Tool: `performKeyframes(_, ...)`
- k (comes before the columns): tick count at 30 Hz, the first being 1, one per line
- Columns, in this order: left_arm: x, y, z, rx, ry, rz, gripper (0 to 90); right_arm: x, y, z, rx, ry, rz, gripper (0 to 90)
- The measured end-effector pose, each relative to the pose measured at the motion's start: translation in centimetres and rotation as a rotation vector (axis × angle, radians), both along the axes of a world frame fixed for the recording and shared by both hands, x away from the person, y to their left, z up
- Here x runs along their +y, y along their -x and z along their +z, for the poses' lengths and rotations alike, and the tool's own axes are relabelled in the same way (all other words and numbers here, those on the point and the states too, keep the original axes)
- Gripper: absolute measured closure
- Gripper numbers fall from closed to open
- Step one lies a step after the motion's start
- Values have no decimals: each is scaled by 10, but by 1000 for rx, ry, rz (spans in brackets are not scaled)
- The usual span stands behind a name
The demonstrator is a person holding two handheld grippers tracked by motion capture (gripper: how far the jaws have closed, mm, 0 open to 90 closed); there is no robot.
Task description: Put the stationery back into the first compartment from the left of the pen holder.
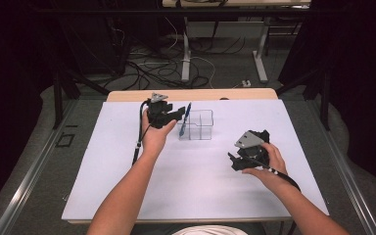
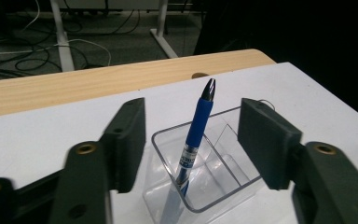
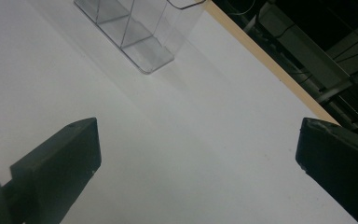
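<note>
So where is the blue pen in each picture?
High view: the blue pen leans in the left end of the clear organizer, beside the left gripper.
Left gripper view: the pen stands mid-picture between the open jaws, touching neither, tip up.
Right gripper view: no pen here, just one end of the organizer at the top.
Shared landmark: the clear organizer on the white table.

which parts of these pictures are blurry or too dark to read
Left gripper view: the pen and clear organizer are sharp, the near jaws soft. Right gripper view: the jaws blur, the white table is evenly lit. High view: the surroundings fall into darkness.
</note>
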State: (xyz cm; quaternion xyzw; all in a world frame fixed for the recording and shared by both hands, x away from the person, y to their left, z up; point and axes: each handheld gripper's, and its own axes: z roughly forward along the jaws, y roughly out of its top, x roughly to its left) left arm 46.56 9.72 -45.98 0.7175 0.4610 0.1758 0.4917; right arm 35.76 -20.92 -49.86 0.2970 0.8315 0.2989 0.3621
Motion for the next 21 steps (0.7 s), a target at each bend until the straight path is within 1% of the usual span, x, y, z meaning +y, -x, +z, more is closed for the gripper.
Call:
performKeyframes(1, 2, 1, 0, -8, 4, -3, 378, 0, 0, 0, 0, 0, -1, 0)
performKeyframes(2, 4, 3, 2, -10, -9, -7, 355, 0, 0, 0, -1, 1, -2, 0)
performKeyframes(4, 8, 6, 4, -13, -1, -11, 338, -1, 0, 0, 0, 2, -3, 0)
performKeyframes(5, 11, 8, 6, -26, -7, -13, 330, -1, 0, 0, -1, 3, -5, 0)
performKeyframes(6, 13, 10, 7, -38, 4, -10, 320, -1, 0, 0, -1, 3, -5, 0)
performKeyframes(10, 22, 18, 14, -56, 14, -15, 305, -1, 0, 0, -3, 2, -5, 0)
performKeyframes(12, 26, 22, 17, -67, 12, -30, 302, -1, 1, 0, -3, 2, -5, 0)
performKeyframes(13, 27, 24, 18, -74, 8, -29, 298, -1, 1, 1, -5, 4, -6, 0)
performKeyframes(14, 29, 26, 20, -76, 6, -31, 293, -1, 1, 1, -5, -1, -11, 0)
performKeyframes(16, 33, 29, 22, -70, 15, -40, 281, -1, 1, 1, -3, -1, -12, 0)
performKeyframes(19, 35, 36, 26, -89, -9, -48, 278, -1, 1, 1, -3, 3, -10, 0)
performKeyframes(21, 36, 41, 28, -96, -6, -62, 271, -1, 1, 1, -3, 0, -12, 0)
